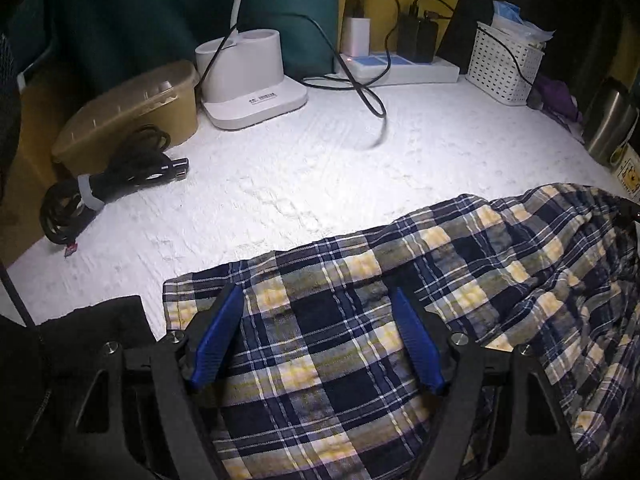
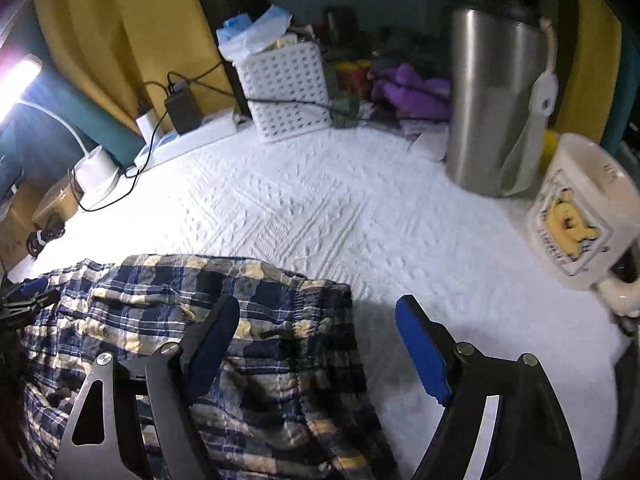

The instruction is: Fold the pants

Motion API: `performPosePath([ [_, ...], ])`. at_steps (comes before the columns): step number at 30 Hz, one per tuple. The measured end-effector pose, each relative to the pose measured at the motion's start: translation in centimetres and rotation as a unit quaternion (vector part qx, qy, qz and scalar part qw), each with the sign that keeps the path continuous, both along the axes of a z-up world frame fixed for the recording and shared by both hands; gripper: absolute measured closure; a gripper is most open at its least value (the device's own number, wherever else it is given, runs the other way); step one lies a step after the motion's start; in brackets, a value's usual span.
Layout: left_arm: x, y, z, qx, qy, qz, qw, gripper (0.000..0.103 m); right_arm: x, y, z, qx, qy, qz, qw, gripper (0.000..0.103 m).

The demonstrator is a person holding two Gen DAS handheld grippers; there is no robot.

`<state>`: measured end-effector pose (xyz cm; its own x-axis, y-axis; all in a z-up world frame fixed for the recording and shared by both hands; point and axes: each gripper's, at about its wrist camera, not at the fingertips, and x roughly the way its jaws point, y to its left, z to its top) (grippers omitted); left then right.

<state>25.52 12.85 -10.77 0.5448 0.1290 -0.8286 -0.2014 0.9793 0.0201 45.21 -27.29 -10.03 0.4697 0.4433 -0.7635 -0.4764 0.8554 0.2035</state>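
Navy, white and yellow plaid pants (image 1: 360,320) lie rumpled on the white textured table cover (image 1: 300,184). My left gripper (image 1: 316,300) hovers over their left end, jaws wide apart, blue pads (image 1: 218,340) on either side of the cloth and not pressing it. In the right wrist view the pants (image 2: 180,312) fill the lower left. My right gripper (image 2: 318,312) stands open over their right edge, its left finger above the cloth and its right finger (image 2: 420,344) above the bare cover. The left gripper (image 2: 28,300) shows at the far left edge.
Along the back stand a brown lidded box (image 1: 132,112), a coiled black cable (image 1: 104,184), a white lamp base (image 1: 248,80), a power strip (image 1: 400,68) with chargers and a white basket (image 1: 504,64). At the right stand a steel flask (image 2: 492,88) and a cream mug (image 2: 580,212).
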Motion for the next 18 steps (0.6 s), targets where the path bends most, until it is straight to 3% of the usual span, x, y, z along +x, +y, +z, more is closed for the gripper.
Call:
performPosePath([
  [3,0.1,0.0,-0.1,0.001,0.002,0.002,1.0,0.026,0.2,0.8,-0.9,-0.007,0.009,0.016,1.0,0.039],
  [5,0.2,0.2,-0.2,0.001,-0.002,0.004,1.0,0.026,0.2,1.0,-0.9,-0.011,0.001,0.022,1.0,0.044],
  [6,0.2,0.2,-0.2,0.001,-0.004,0.005,1.0,0.026,0.1,1.1,-0.9,-0.01,-0.002,0.025,1.0,0.053],
  [7,0.2,0.2,-0.2,0.002,-0.006,0.005,1.0,0.028,0.0,1.1,-0.9,-0.009,-0.001,0.028,1.0,0.074],
  [8,0.1,0.1,-0.2,0.001,-0.009,0.003,0.9999,0.032,0.0,1.1,-0.9,-0.008,-0.003,0.026,1.0,0.076],
  [10,0.2,-0.3,0.0,0.0,-0.014,-0.013,0.9998,0.059,-0.2,1.3,-0.7,-0.01,-0.008,0.029,0.999,0.078],
  [11,0.3,-0.8,0.1,0.001,-0.014,-0.024,0.9996,0.066,-0.5,1.4,-0.5,-0.017,-0.019,0.026,0.999,0.078],
  [13,0.5,-1.7,0.3,0.007,-0.013,-0.044,0.9989,0.092,-0.7,1.2,0.1,-0.026,-0.039,0.018,0.999,0.079],
  [15,0.6,-2.1,0.3,0.008,-0.013,-0.056,0.9983,0.101,-0.7,0.6,0.7,-0.027,-0.053,0.007,0.998,0.079],
  [18,1.0,-2.6,0.5,0.005,-0.019,-0.07,0.9974,0.102,-0.3,0.1,1.5,-0.032,-0.073,-0.008,0.997,0.079],
])
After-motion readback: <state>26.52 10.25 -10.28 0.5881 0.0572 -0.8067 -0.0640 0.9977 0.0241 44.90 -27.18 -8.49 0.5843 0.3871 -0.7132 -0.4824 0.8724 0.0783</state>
